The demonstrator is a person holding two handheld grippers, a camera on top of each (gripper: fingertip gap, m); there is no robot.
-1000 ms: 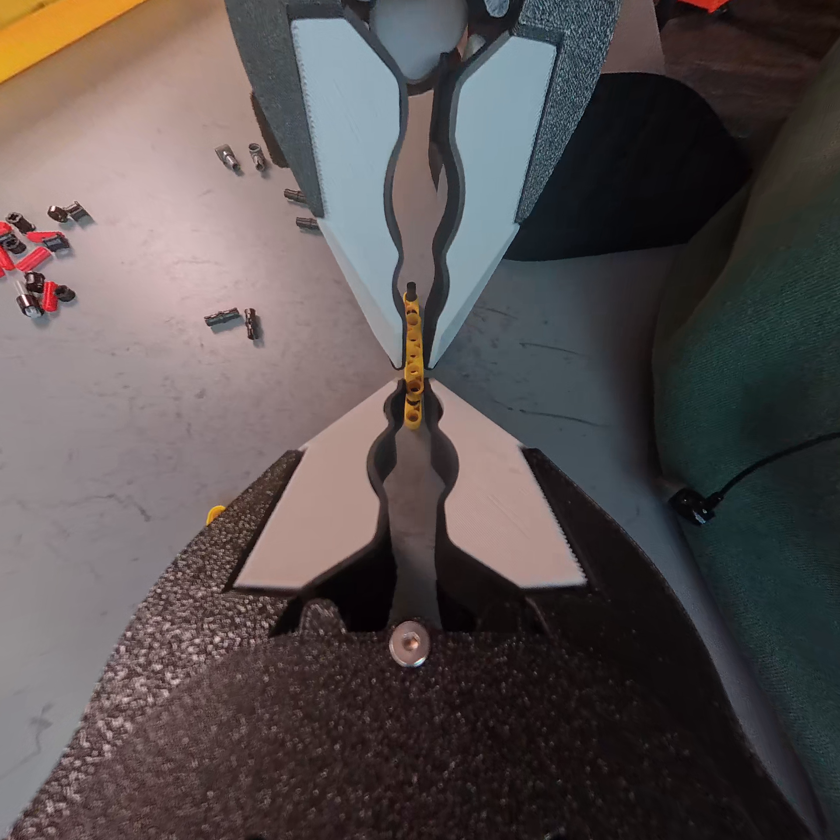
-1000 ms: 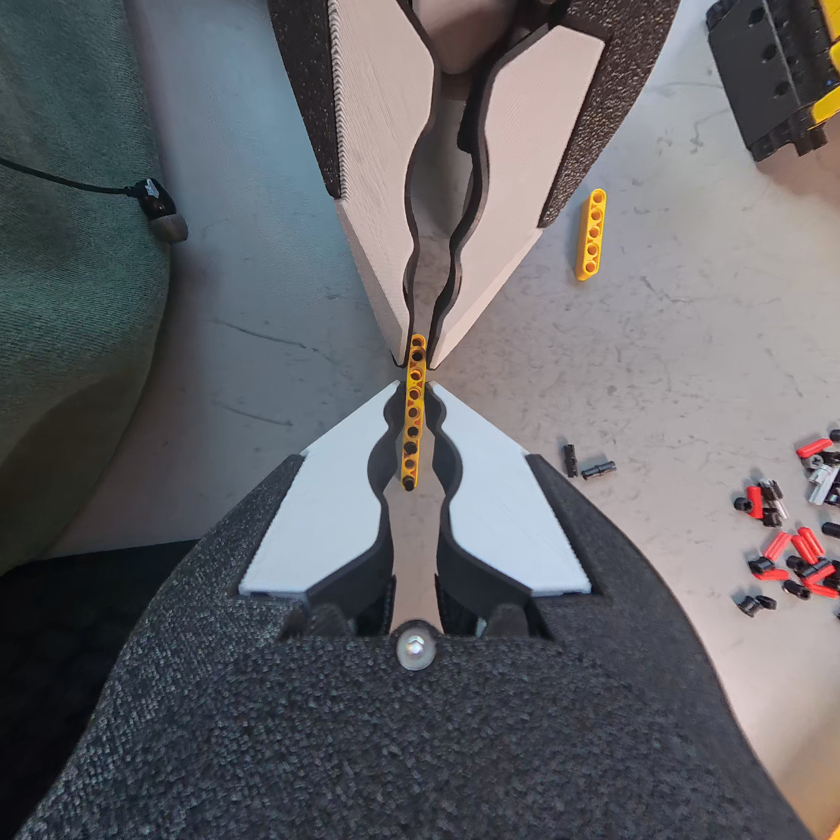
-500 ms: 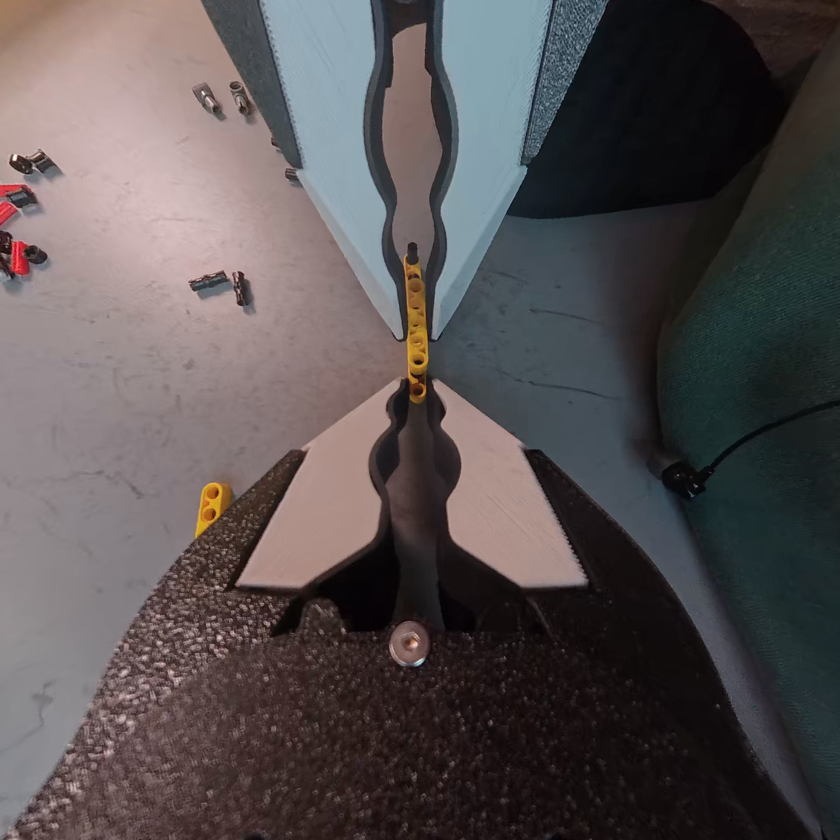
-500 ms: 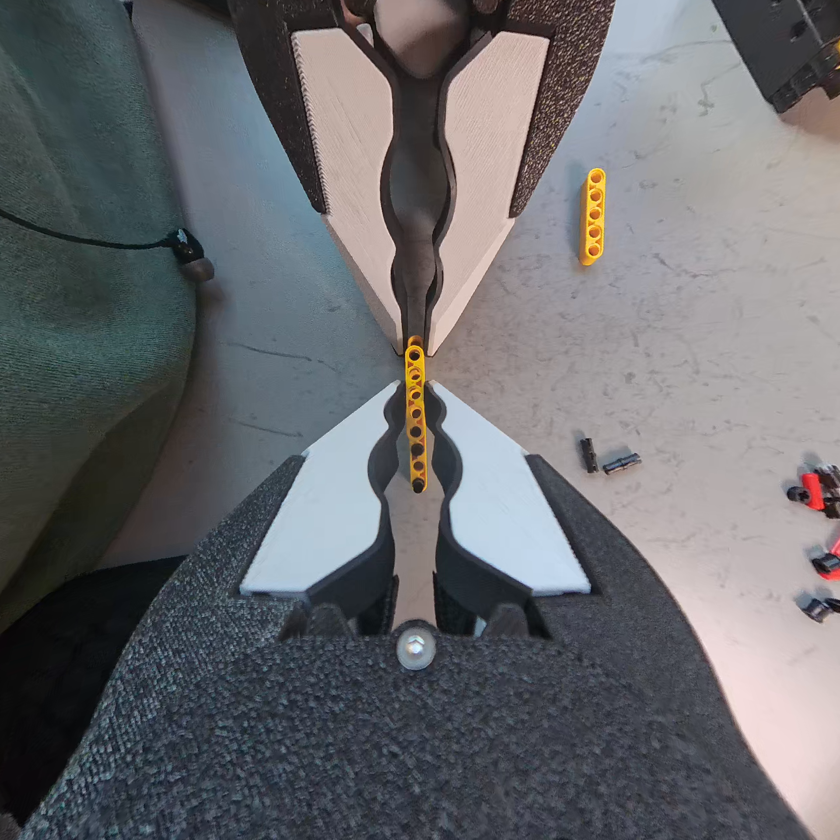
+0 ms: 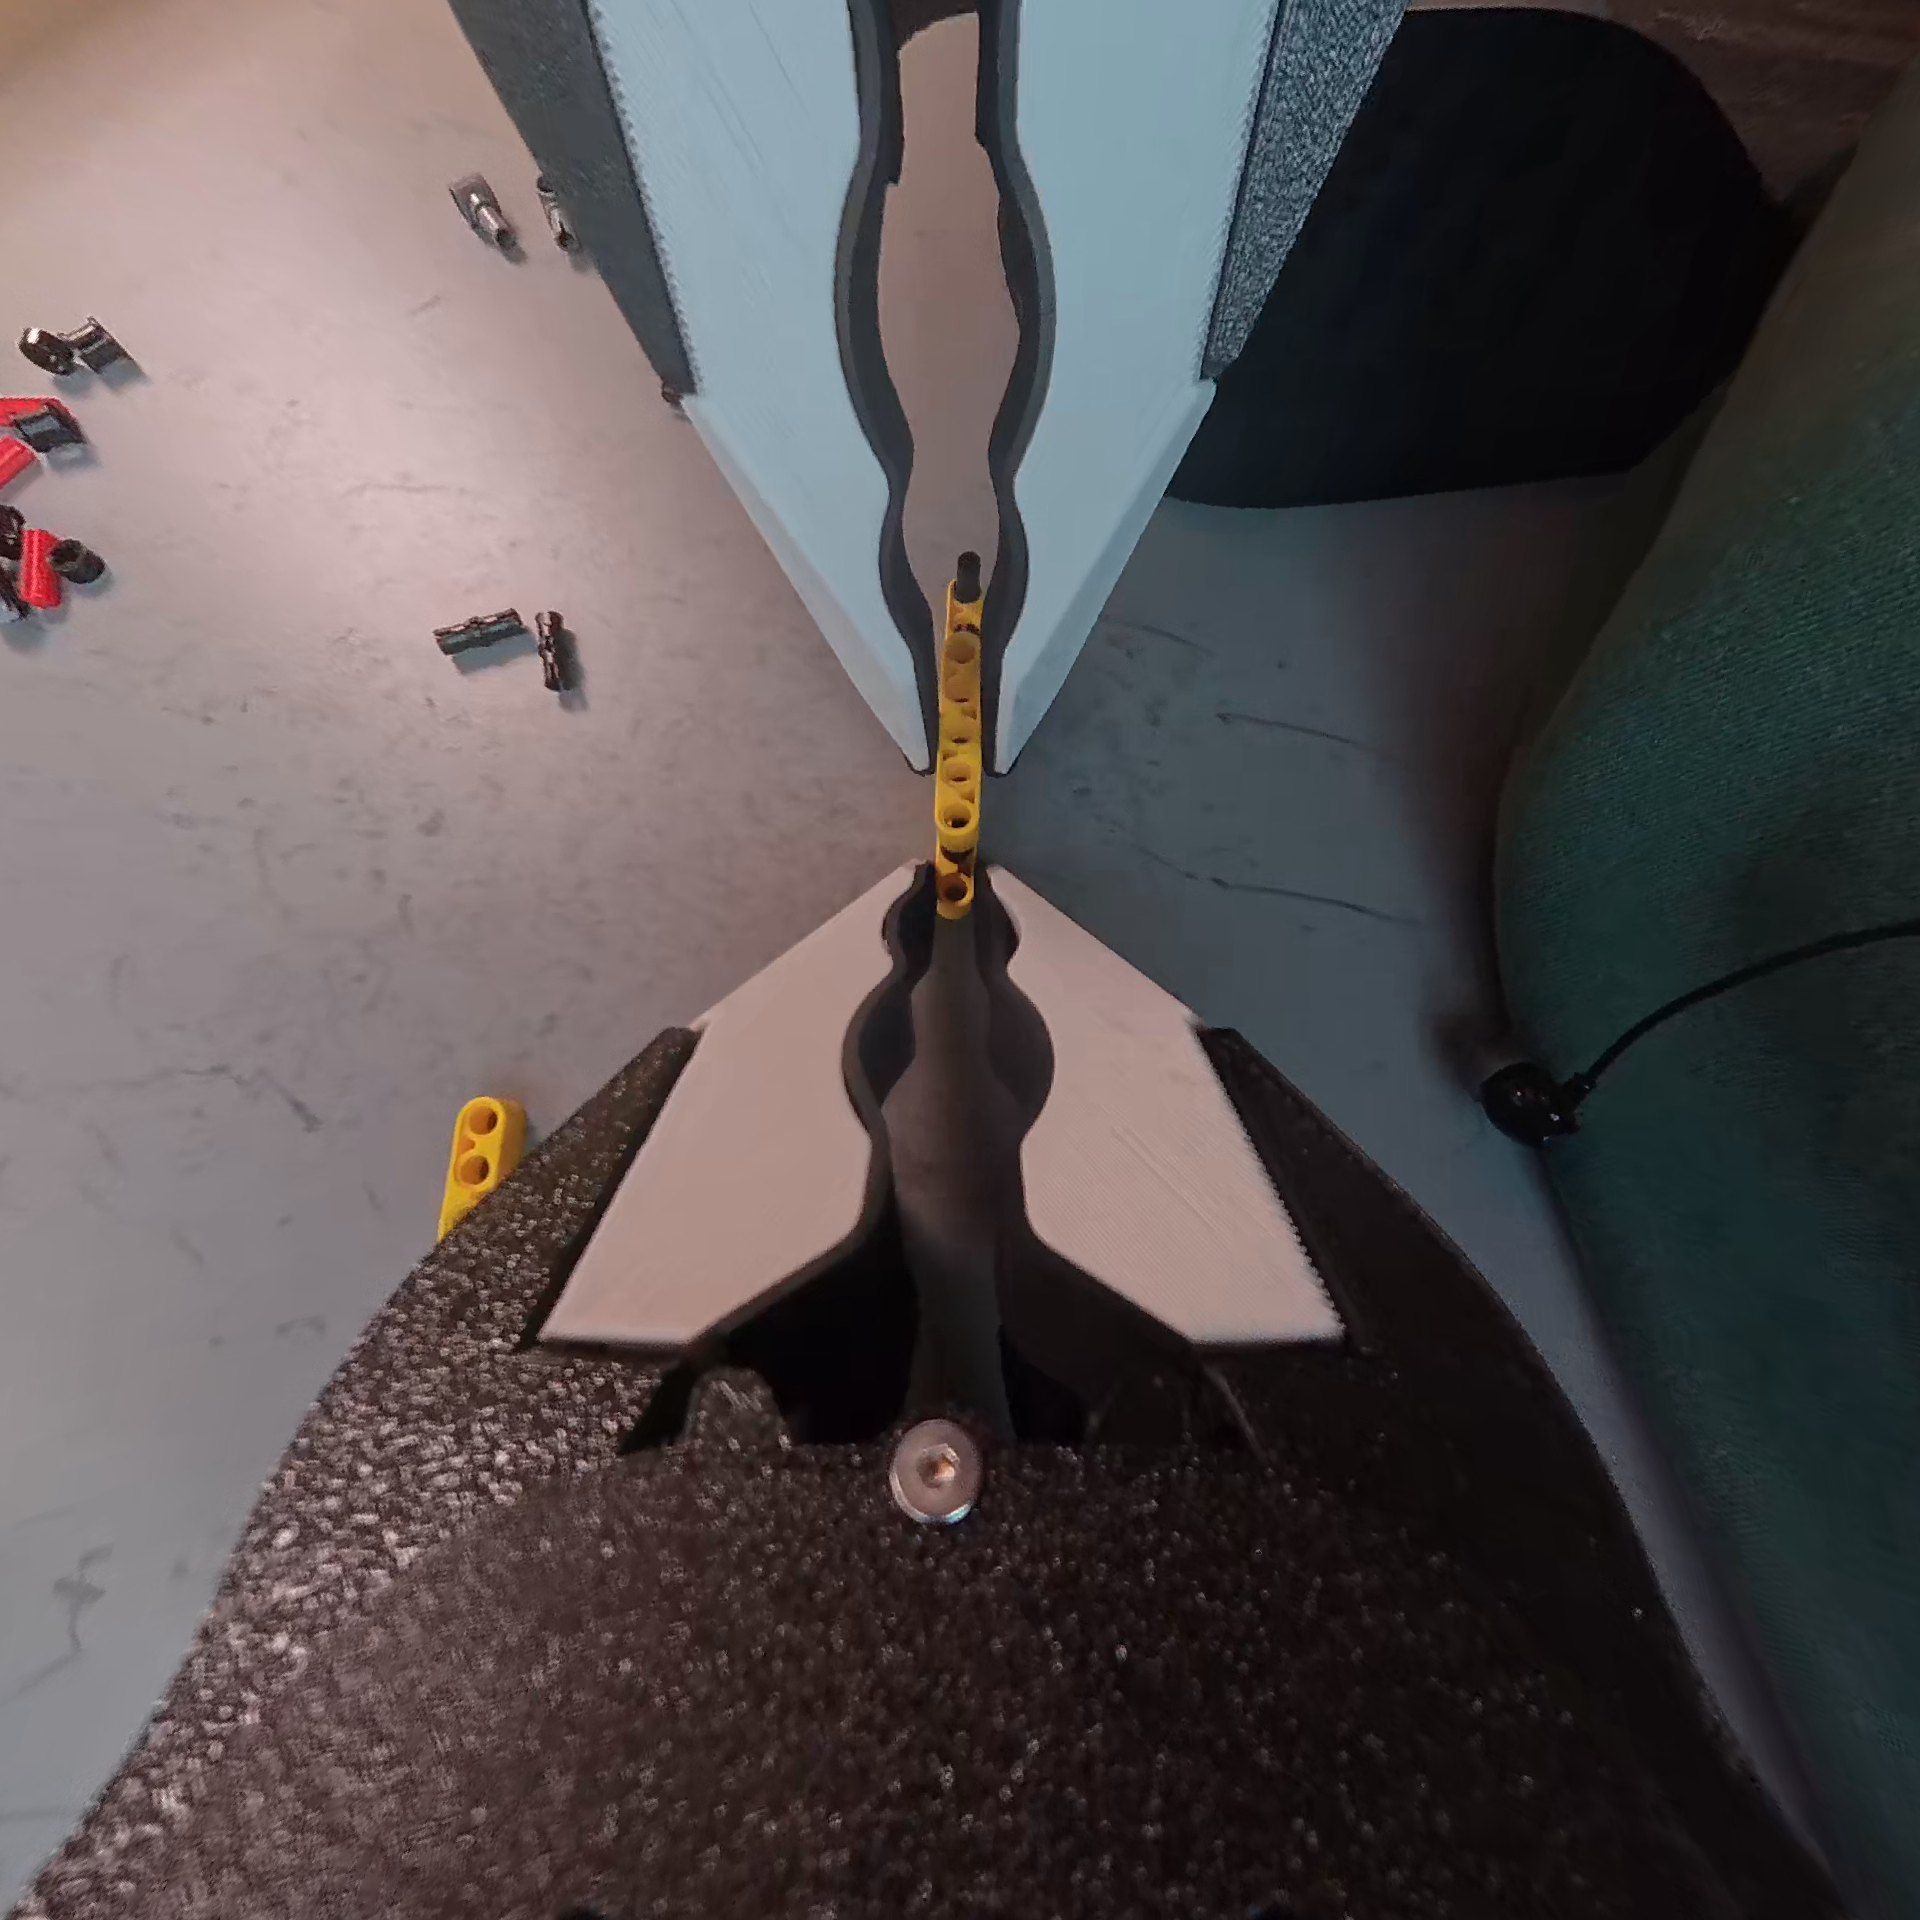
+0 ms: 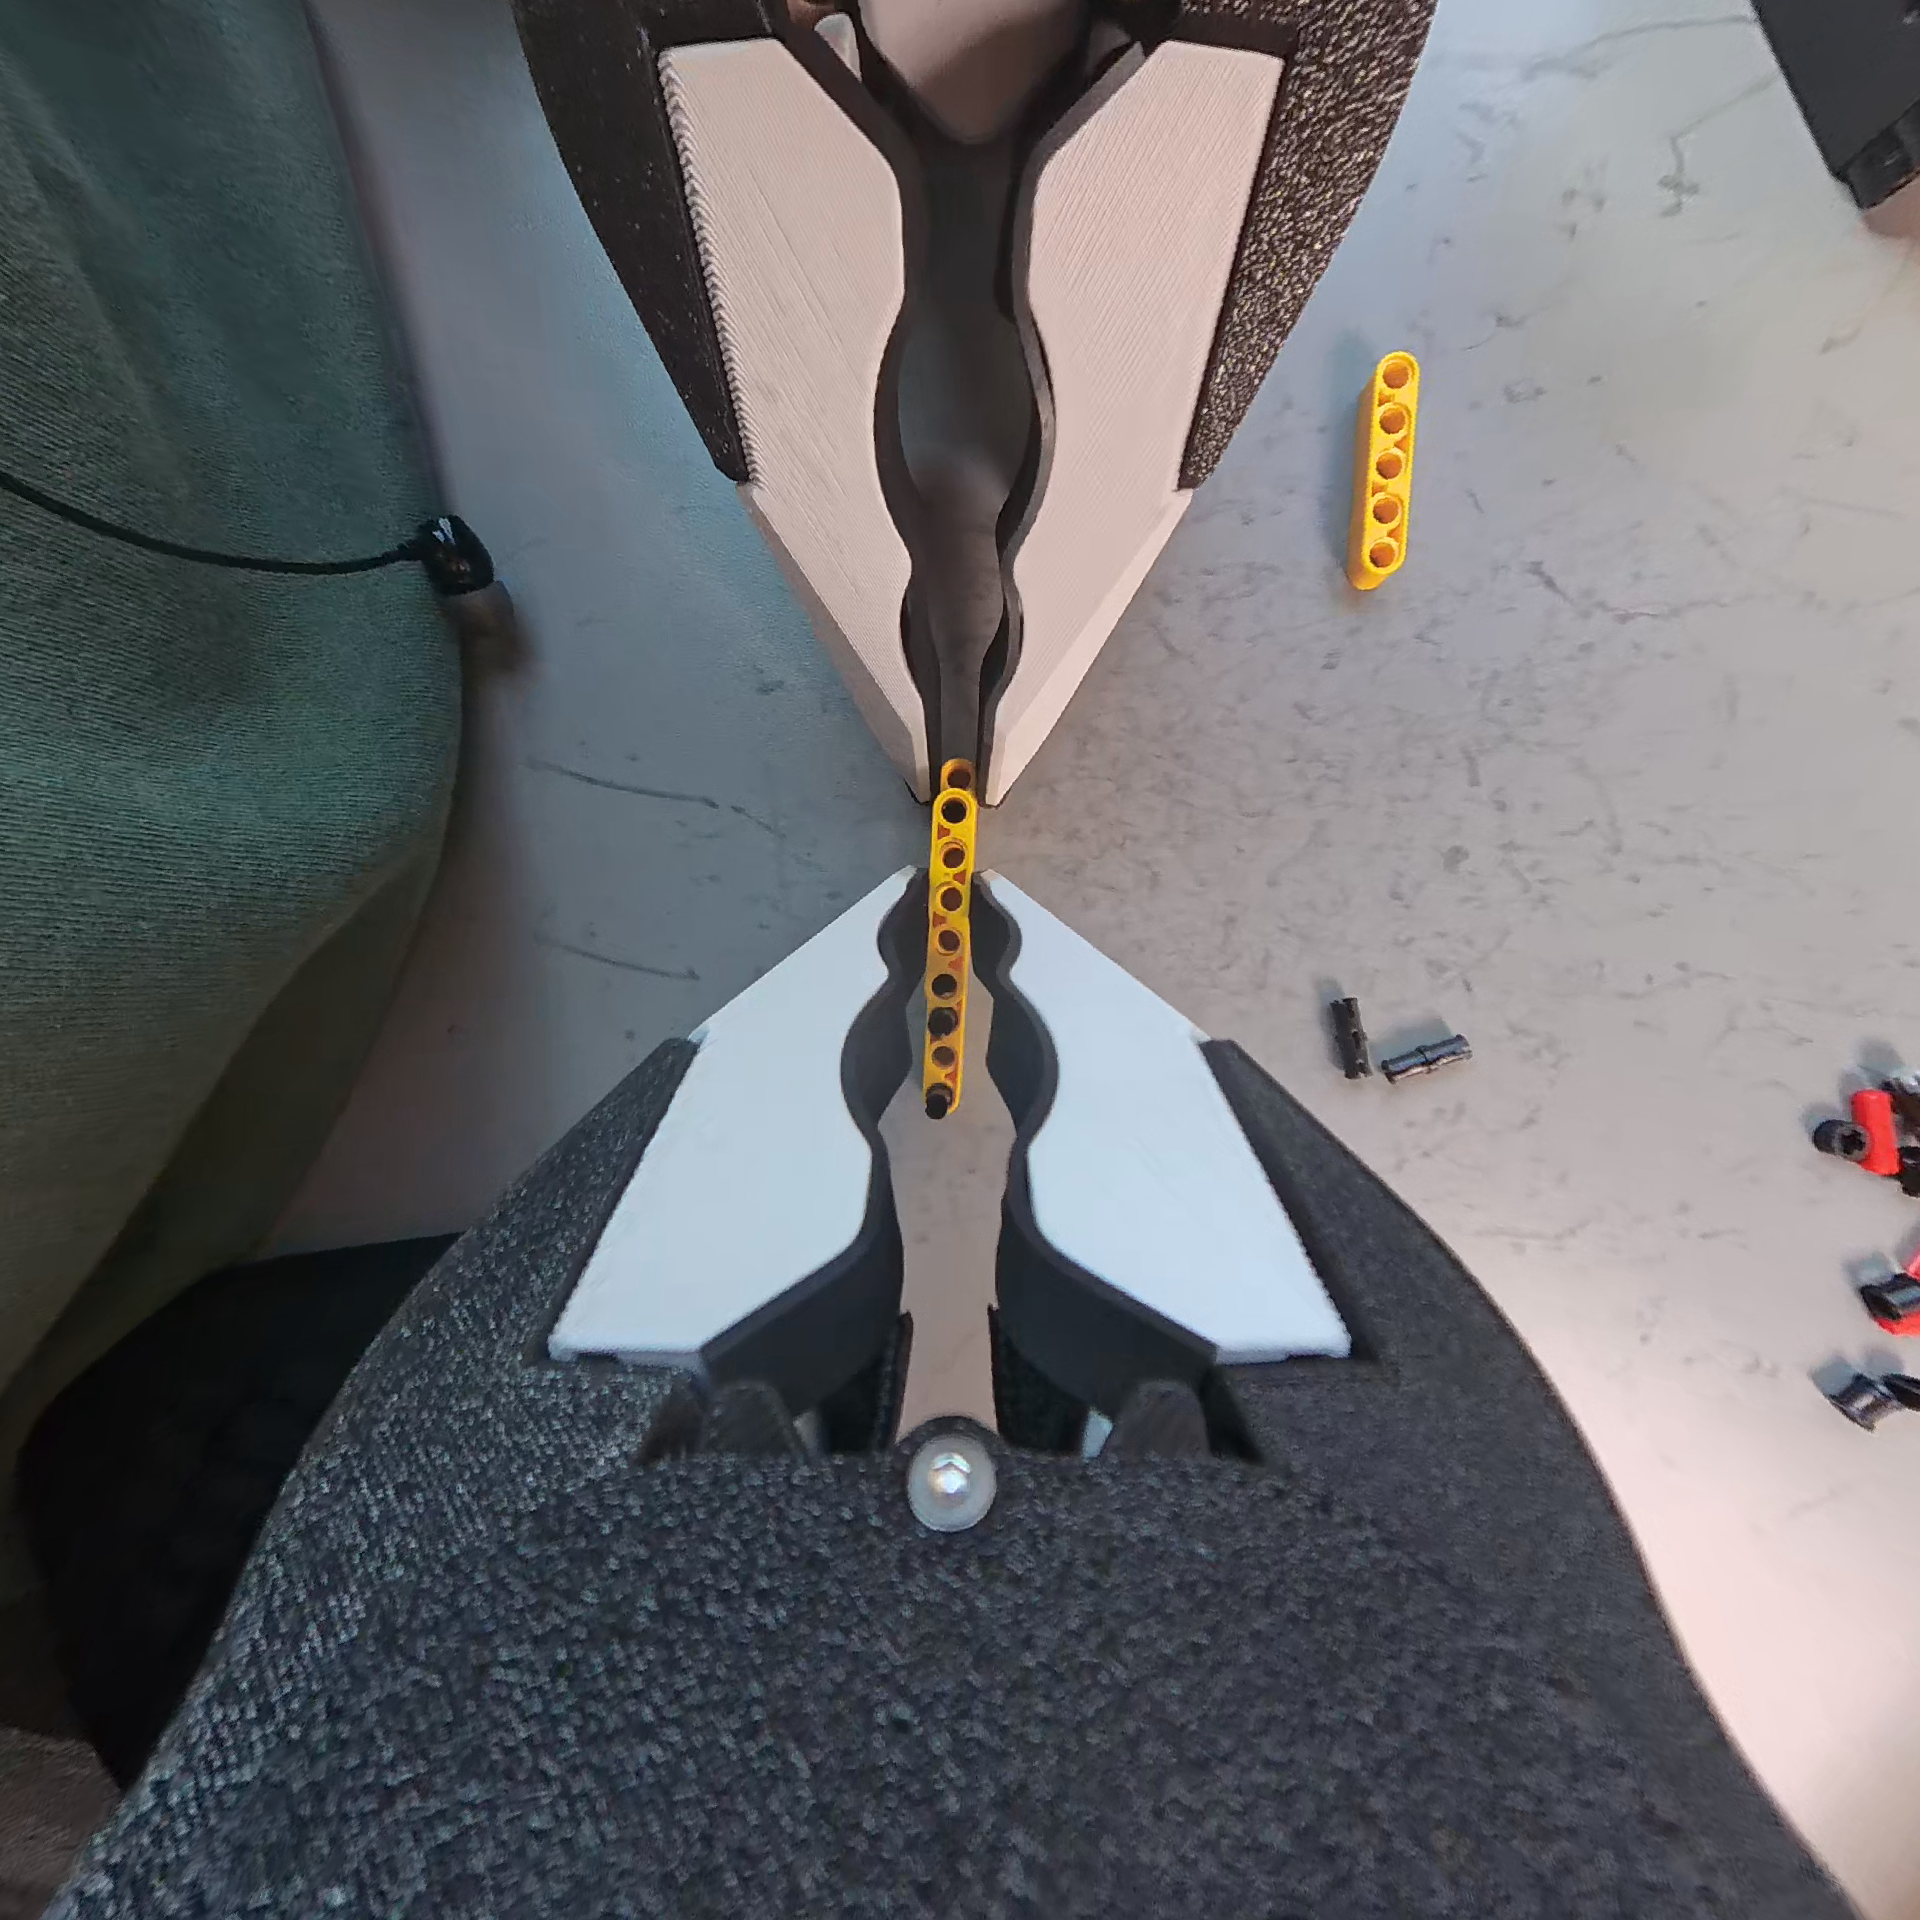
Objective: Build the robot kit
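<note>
Tips nearly meeting above grey table (image 6: 1558, 779): left gripper (image 5: 951, 883) pinched narrow on one end of yellow holed beam (image 5: 958, 748), right gripper (image 6: 948, 878) clamped on the rest, black pin (image 5: 967, 569) at beam's far end.

Yellow holed beam (image 6: 948, 940), black pins (image 6: 1397, 1055), red/black bits (image 6: 1870, 1132), grey mottled table (image 6: 1558, 831), green cloth (image 6: 187, 623).

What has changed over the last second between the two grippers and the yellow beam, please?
The left gripper and right gripper have drawn slightly apart, so more of the yellow beam shows between their tips. Each, tilted to the other before, now faces it squarely. Both stay shut on the yellow beam; the loose yellow beam and black pins lie unmoved.
</note>
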